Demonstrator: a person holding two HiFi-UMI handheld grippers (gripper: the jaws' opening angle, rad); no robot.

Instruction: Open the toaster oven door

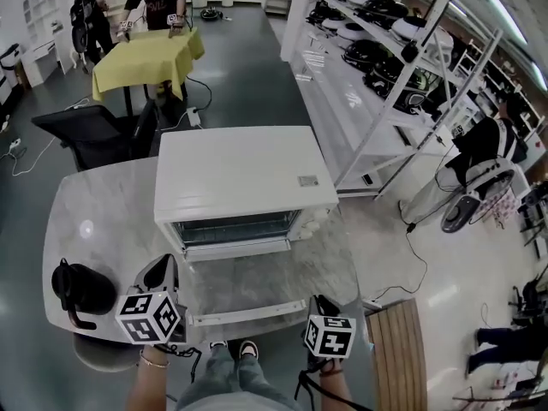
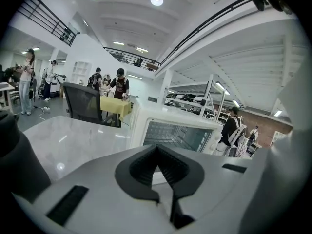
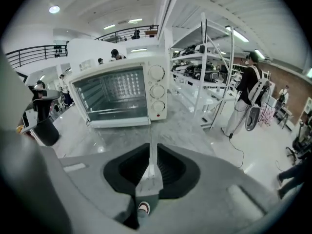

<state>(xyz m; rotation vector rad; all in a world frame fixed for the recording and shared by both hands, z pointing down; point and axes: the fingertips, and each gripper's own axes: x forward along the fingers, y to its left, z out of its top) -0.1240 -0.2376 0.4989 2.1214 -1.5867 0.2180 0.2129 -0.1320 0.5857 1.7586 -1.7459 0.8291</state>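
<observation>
While the head view shows the toaster oven (image 1: 244,178) mid-table with its door (image 1: 248,314) seemingly lying flat on the near side, the left gripper (image 2: 158,150) in its own view is clenched empty, and the right gripper (image 3: 150,152) in its view pinches that stiff, glass-paned door's thin white rim, likely the safest hold.

The head view looks steeply down from over the near edge of the table (image 1: 94,221), with the toaster oven (image 1: 244,178) at 12 o'clock. Both gripper views sit low and close, facing the oven's front from its 7 and 5 o'clock; all three share it.
</observation>
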